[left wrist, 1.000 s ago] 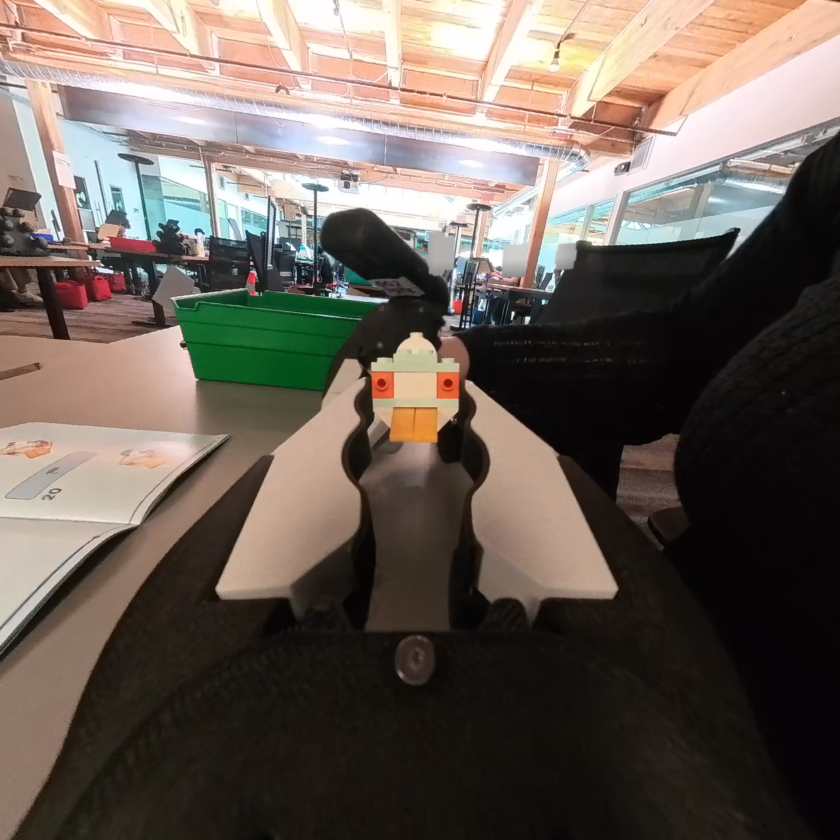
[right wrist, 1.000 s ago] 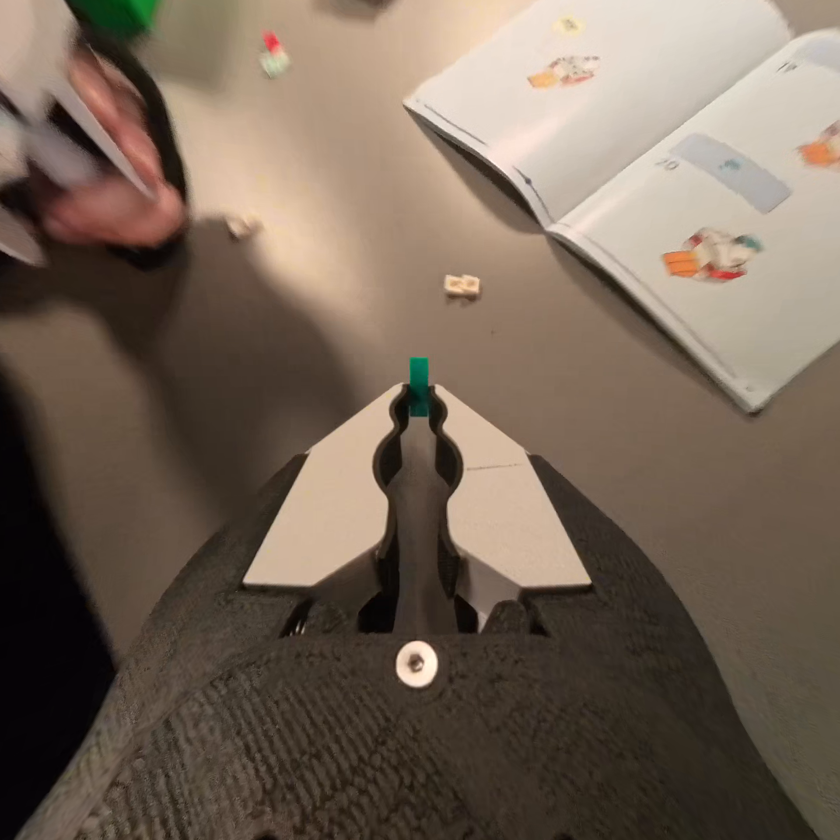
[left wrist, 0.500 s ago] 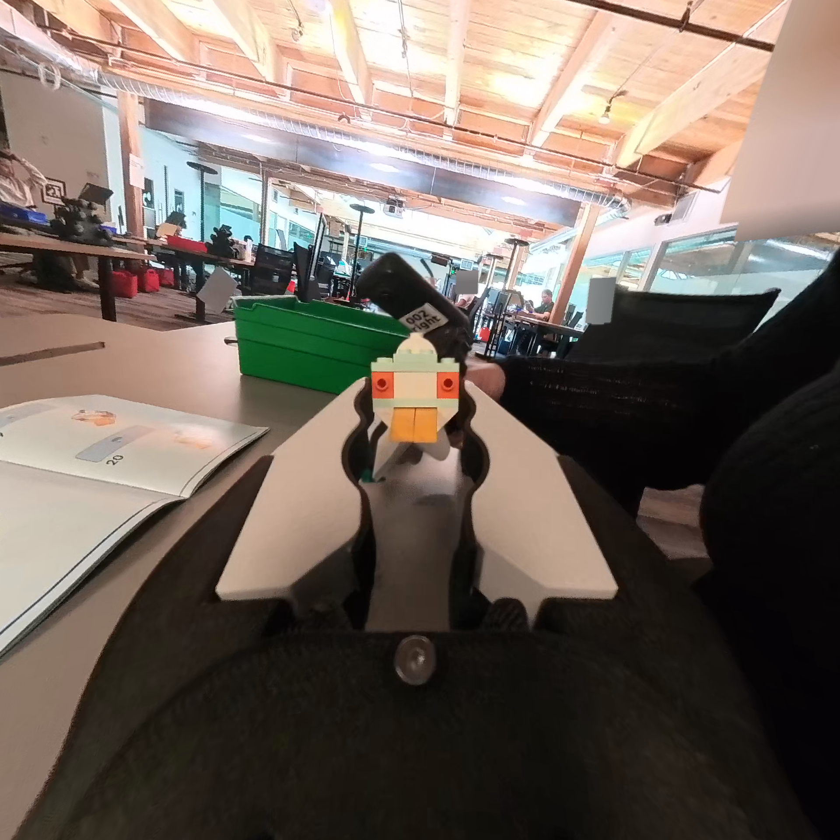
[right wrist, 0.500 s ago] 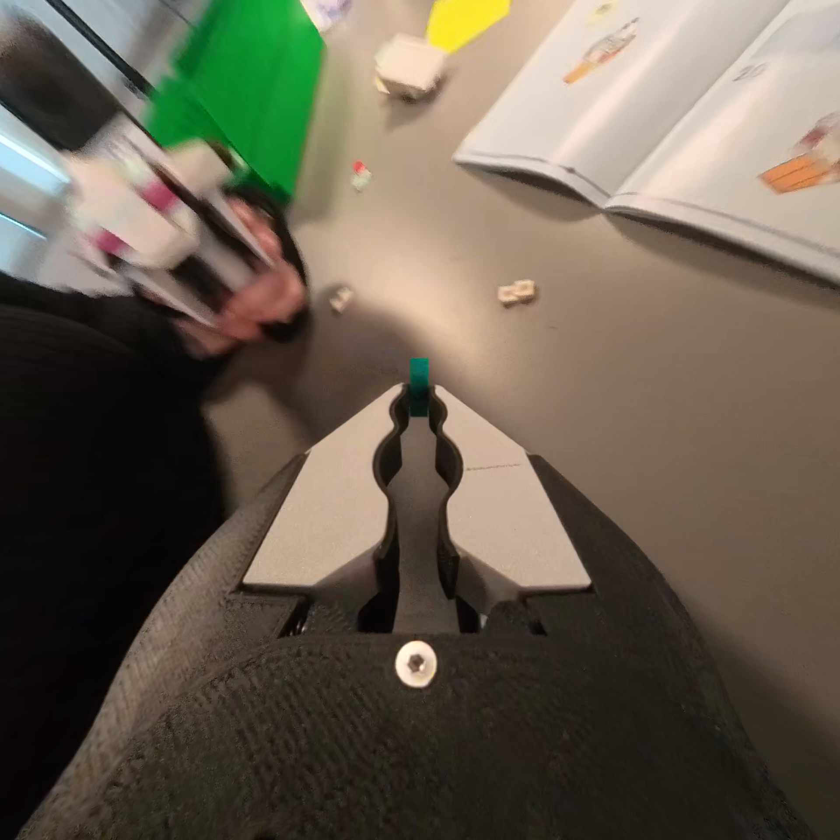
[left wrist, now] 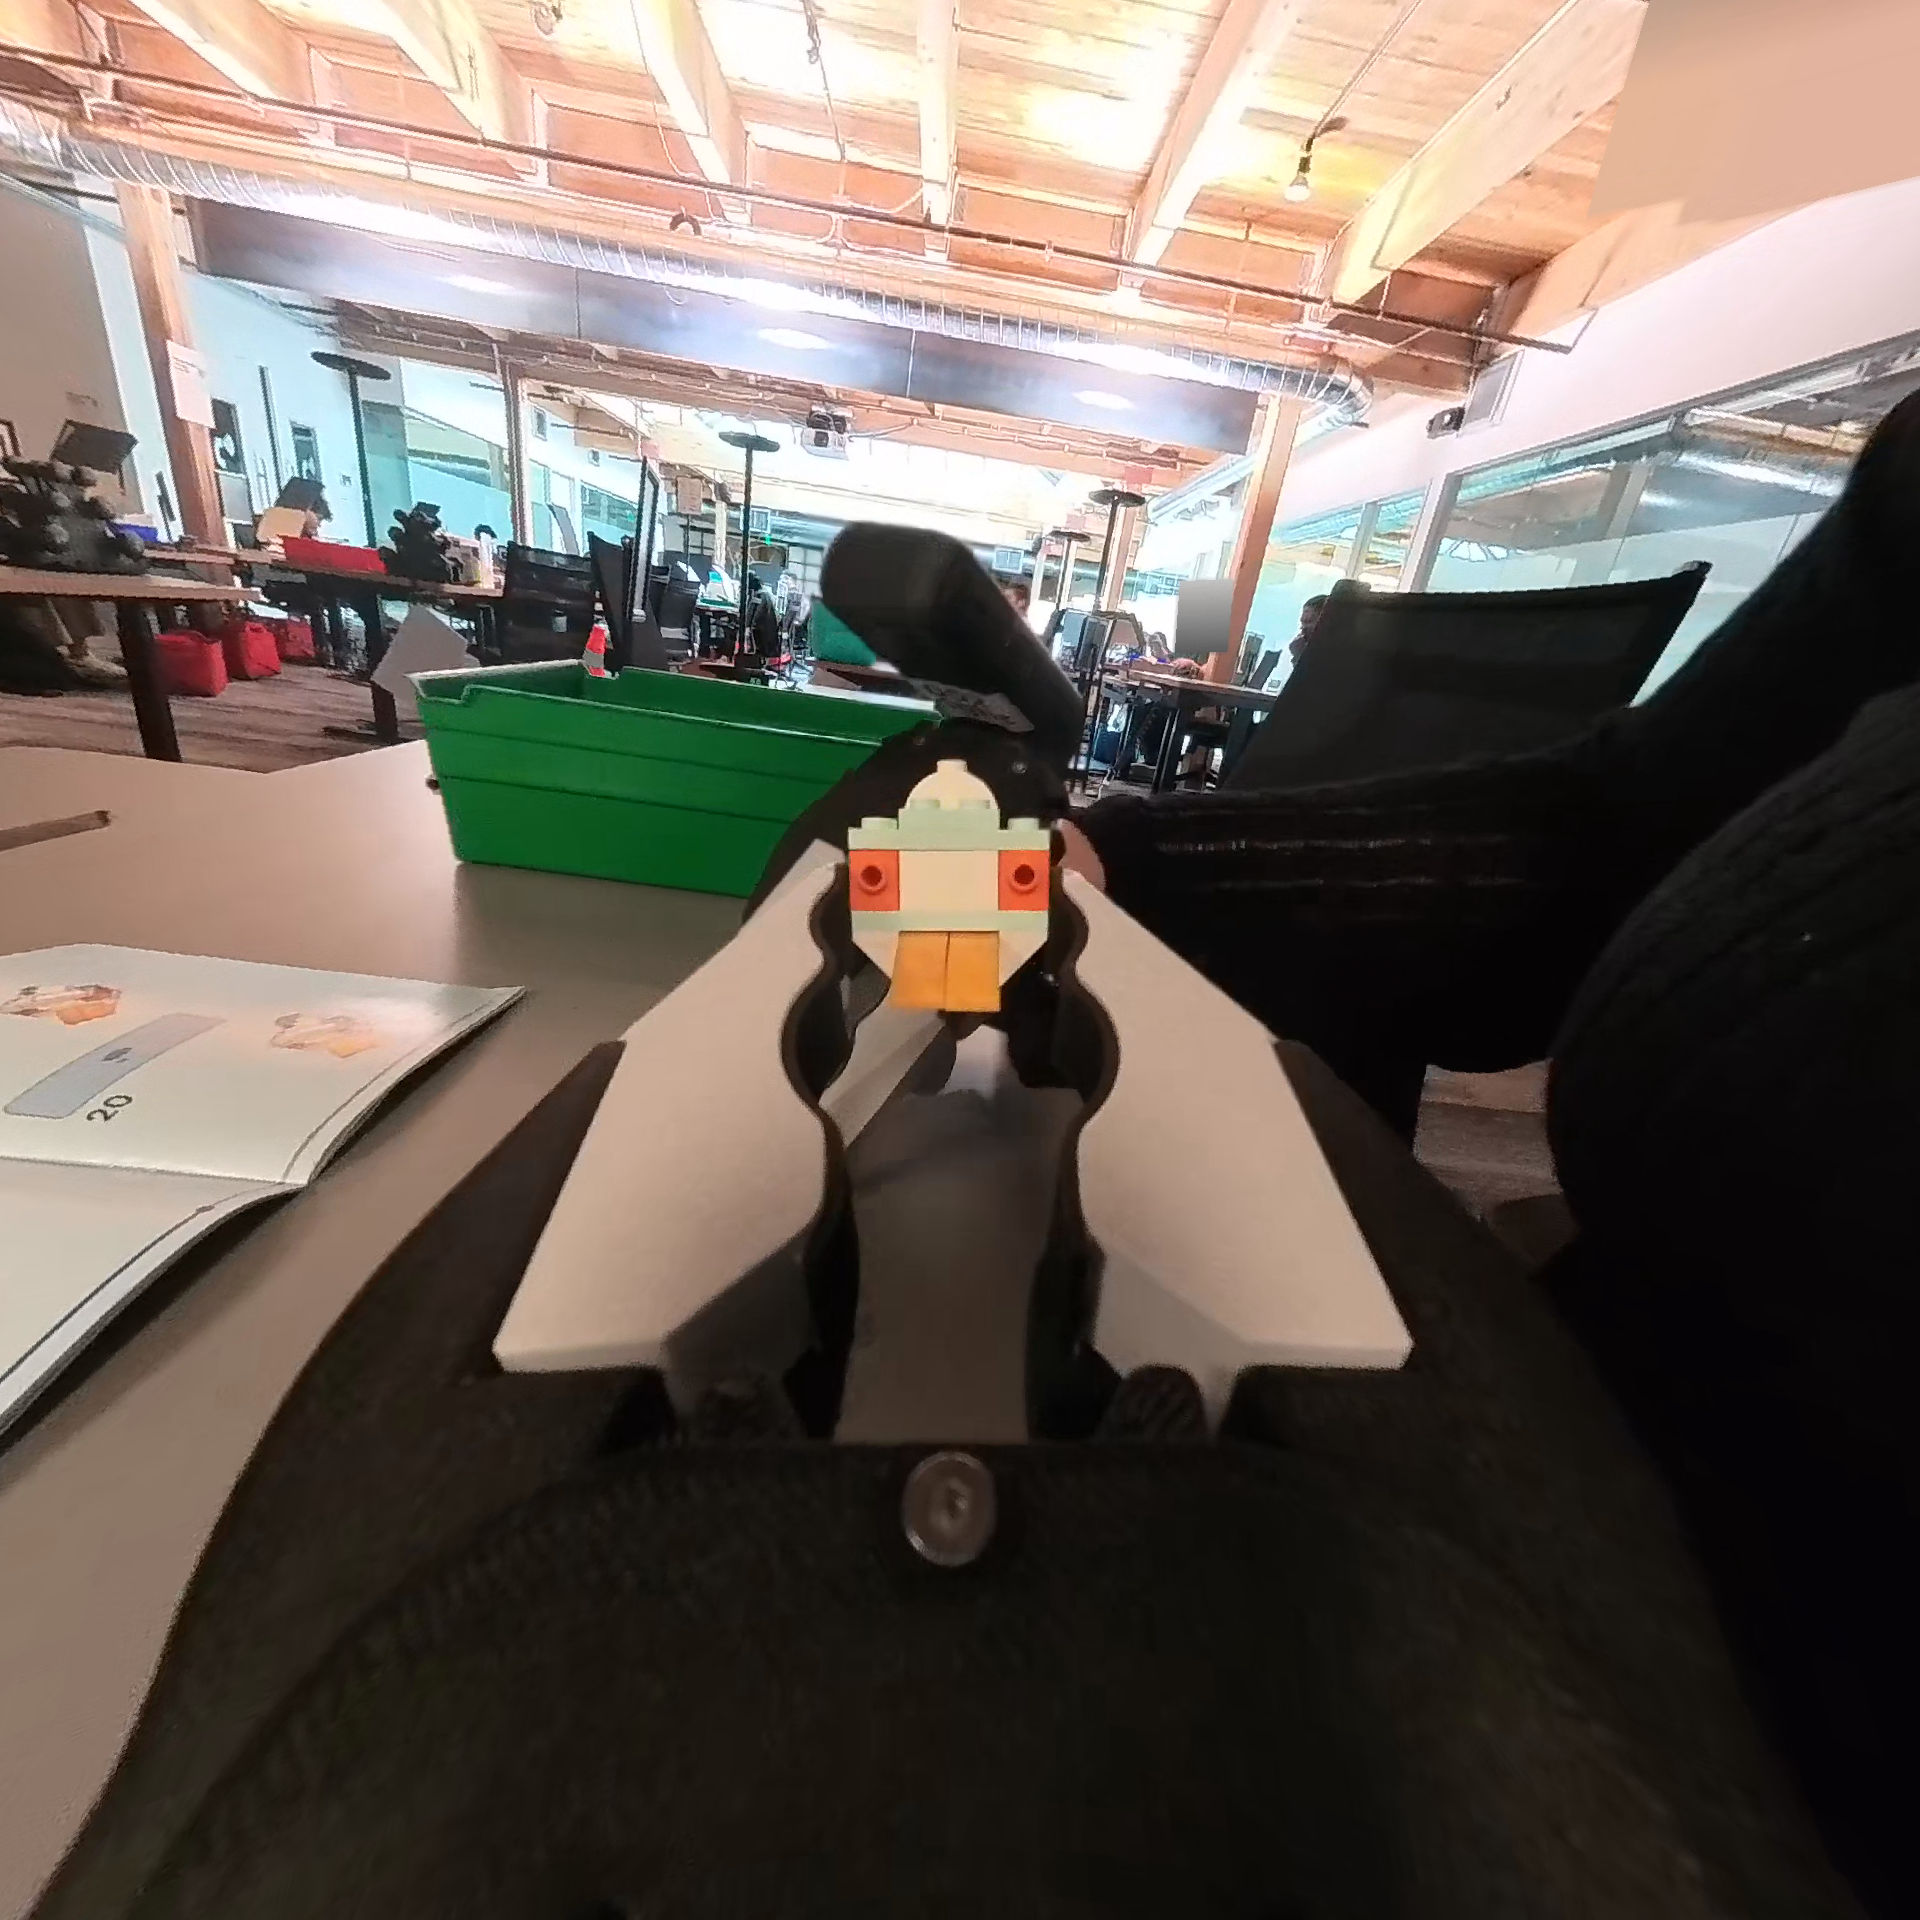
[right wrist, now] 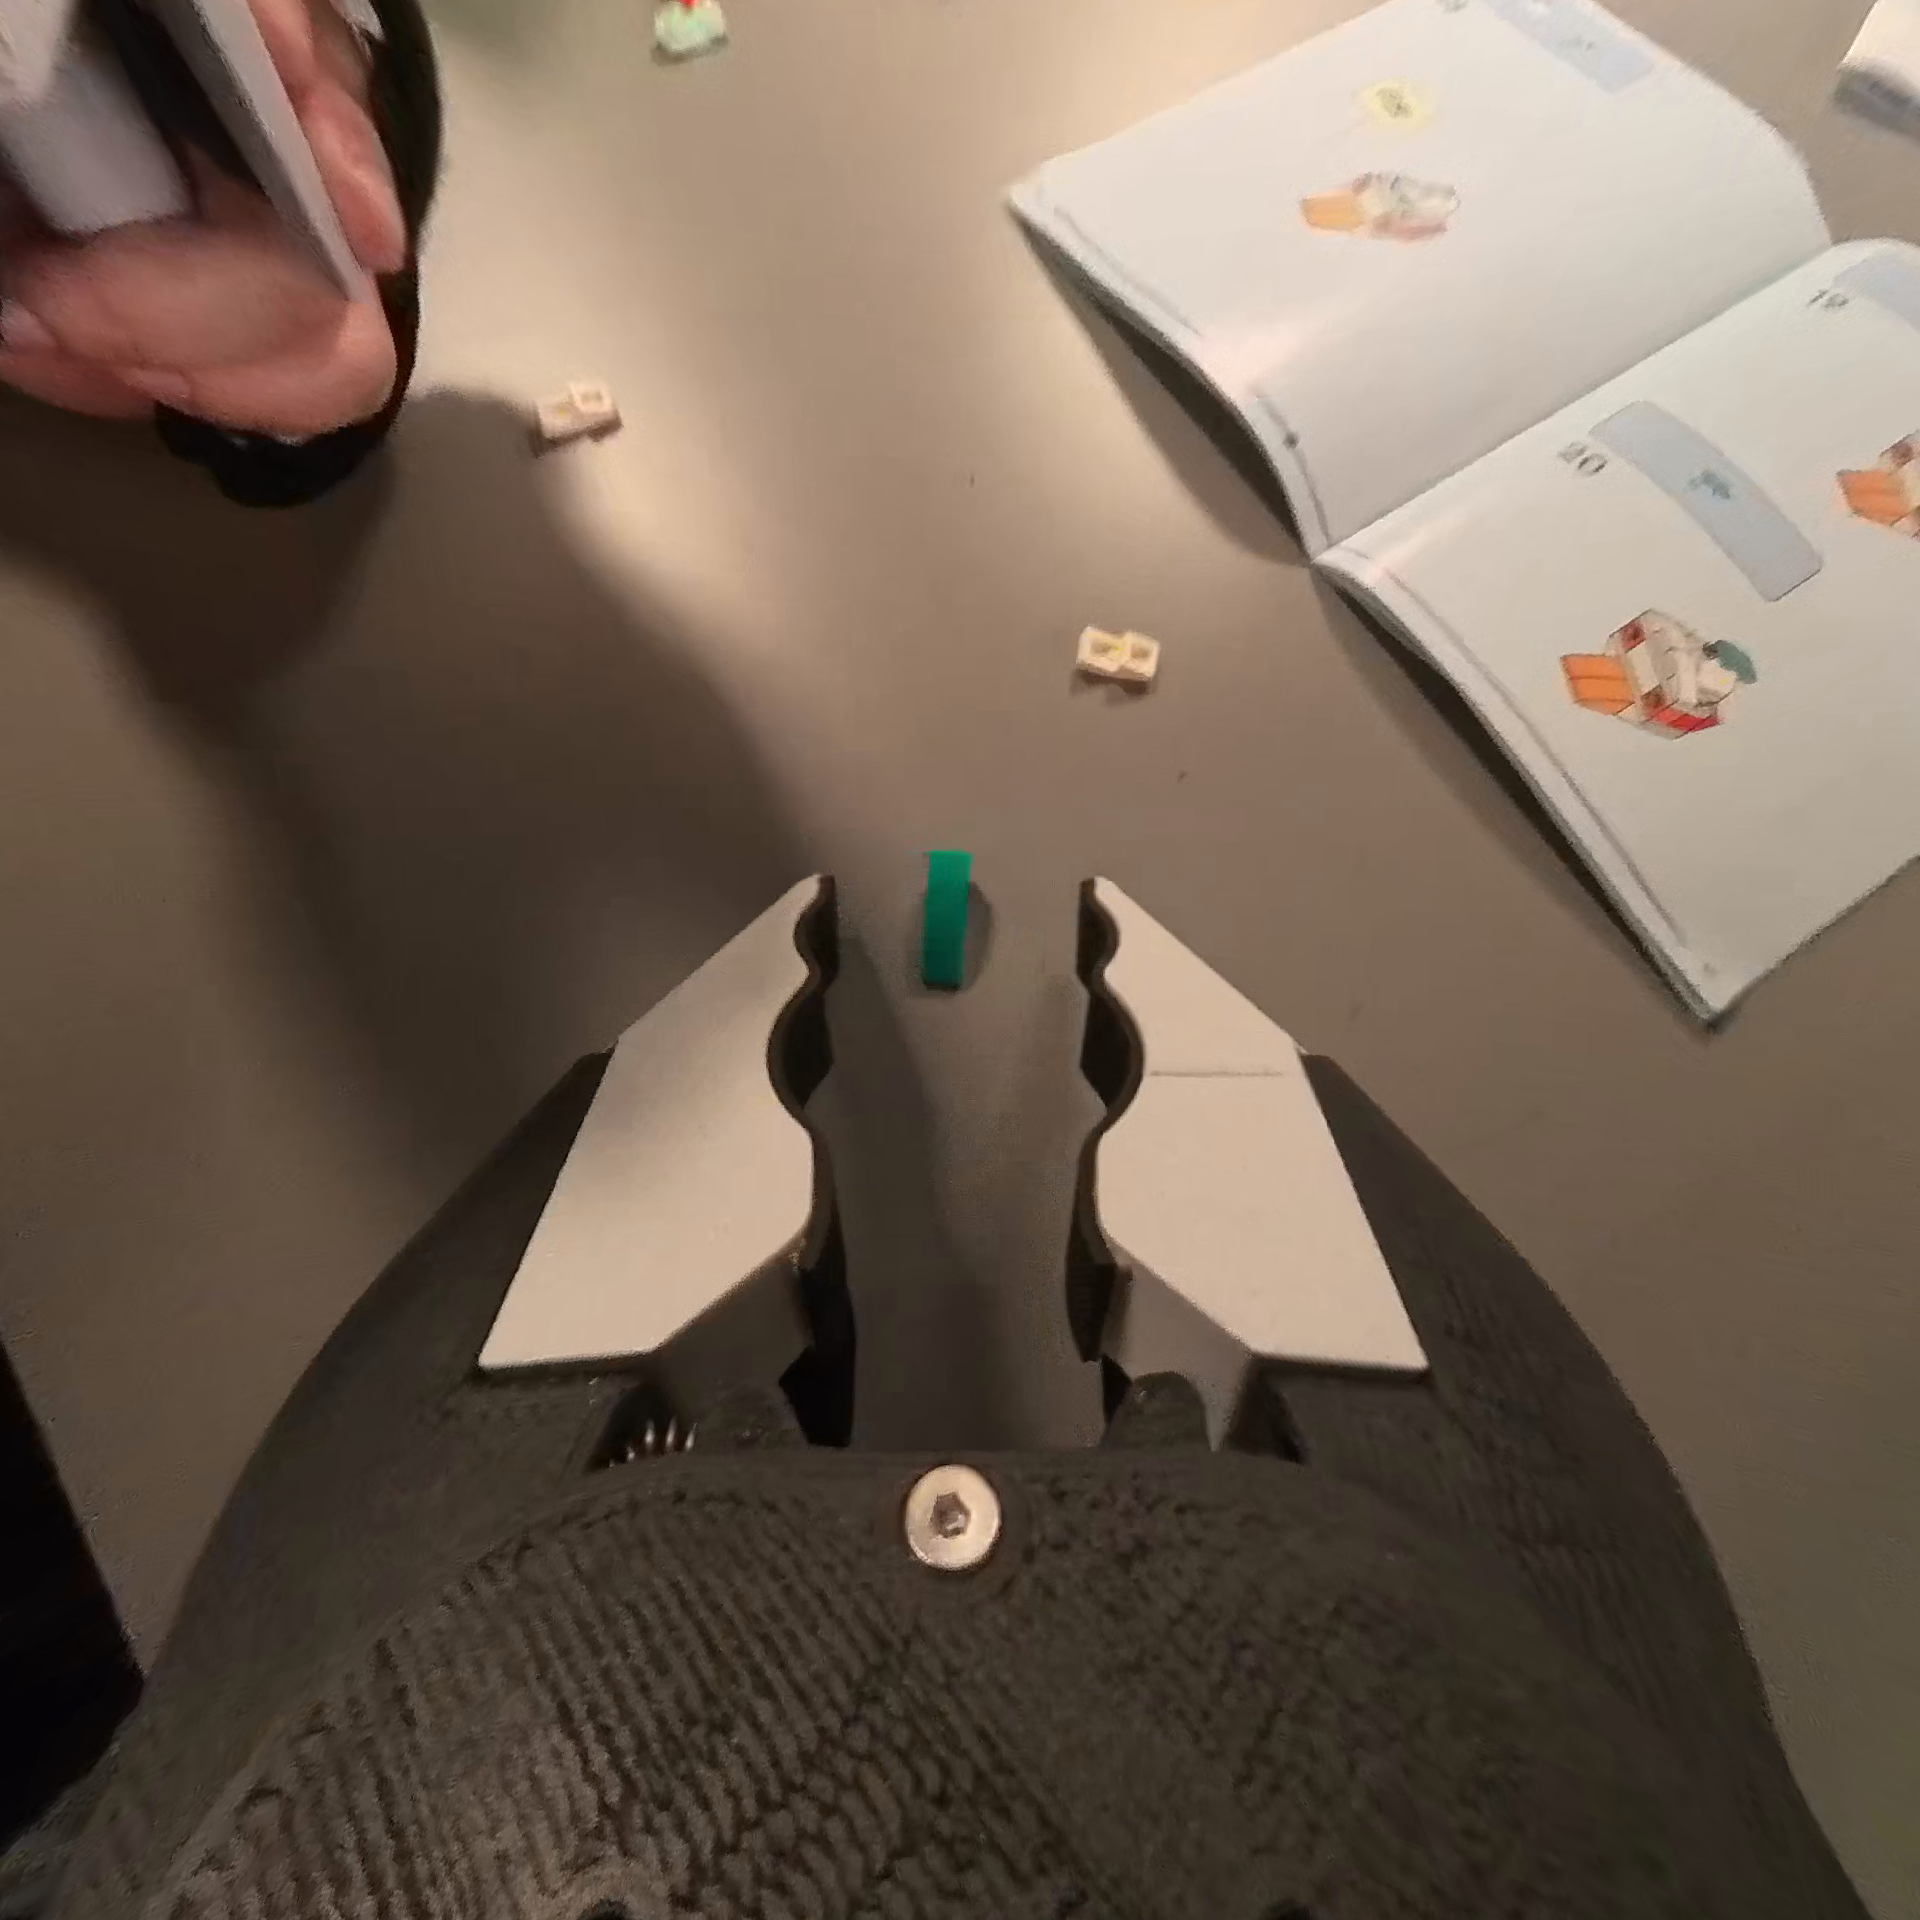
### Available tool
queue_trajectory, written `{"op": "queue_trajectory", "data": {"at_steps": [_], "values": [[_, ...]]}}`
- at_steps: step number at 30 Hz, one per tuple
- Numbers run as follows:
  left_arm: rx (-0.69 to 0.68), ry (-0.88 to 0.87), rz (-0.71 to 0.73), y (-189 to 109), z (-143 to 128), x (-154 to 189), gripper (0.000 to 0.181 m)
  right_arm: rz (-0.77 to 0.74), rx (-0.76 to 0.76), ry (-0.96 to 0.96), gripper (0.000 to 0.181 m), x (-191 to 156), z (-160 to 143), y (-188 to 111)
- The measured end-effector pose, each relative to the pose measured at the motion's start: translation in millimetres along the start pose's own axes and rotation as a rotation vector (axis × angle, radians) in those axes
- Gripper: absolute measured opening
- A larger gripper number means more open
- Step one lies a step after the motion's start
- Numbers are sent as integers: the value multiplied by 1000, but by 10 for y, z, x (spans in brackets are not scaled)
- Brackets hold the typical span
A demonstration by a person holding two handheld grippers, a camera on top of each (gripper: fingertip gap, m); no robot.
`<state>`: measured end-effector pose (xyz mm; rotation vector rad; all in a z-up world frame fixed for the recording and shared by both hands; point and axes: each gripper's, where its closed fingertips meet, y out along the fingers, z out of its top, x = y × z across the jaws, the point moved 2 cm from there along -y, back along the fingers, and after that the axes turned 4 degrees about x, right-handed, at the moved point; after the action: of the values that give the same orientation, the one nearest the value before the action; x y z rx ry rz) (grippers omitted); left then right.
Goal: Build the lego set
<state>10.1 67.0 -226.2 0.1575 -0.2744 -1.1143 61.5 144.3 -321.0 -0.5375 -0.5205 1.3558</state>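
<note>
My left gripper [left wrist: 945, 914] is shut on a small lego build [left wrist: 943, 896] of white, pale green, red and orange bricks, held above the table. My right gripper [right wrist: 956, 899] is open, its fingers on either side of a small green piece [right wrist: 945, 921] that stands on edge on the grey table [right wrist: 727, 623], untouched by either finger. The right gripper's black body [left wrist: 935, 634] shows behind the build in the left wrist view. The left gripper and the hand [right wrist: 197, 312] holding it show at the top left of the right wrist view.
An open instruction booklet [right wrist: 1507, 468] lies to the right, also in the left wrist view [left wrist: 187, 1070]. Two small white pieces [right wrist: 1117, 655] [right wrist: 578, 407] and a red-green piece [right wrist: 688, 16] lie on the table. A green bin [left wrist: 644, 774] stands behind. A black sleeve [left wrist: 1455, 883] is on the right. Some 12 cm of space lies between my two pairs of fingers.
My right gripper has opened and let go of the green piece, which now stands on the table between its fingers. The left gripper still holds the build, its view shifting slightly.
</note>
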Motion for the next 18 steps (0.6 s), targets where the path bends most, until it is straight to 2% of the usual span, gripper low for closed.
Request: {"op": "queue_trajectory", "data": {"at_steps": [5, 8, 10, 12, 14, 16, 18], "values": [[35, 100, 89, -36, 90, -41, 36, -137, 328, 11, 63, 42, 473, -234], [75, 176, 216, -155, 206, -191, 36, -232, 596, 87, 67, 36, 729, -440], [71, 268, 324, -268, 268, -314, 36, -326, 699, 112, 69, 29, 807, -546], [48, 372, 431, -400, 319, -416, 36, -296, 717, 173, 69, -88, 900, -539], [2, 455, 498, -520, 323, -467, 36, -188, 728, 280, 70, -255, 1068, -485], [-51, 544, 529, -603, 300, -479, 36, -92, 717, 363, 72, -409, 1245, -416], [-91, 633, 531, -642, 276, -446, 36, -64, 648, 373, 76, -526, 1345, -307]]}}
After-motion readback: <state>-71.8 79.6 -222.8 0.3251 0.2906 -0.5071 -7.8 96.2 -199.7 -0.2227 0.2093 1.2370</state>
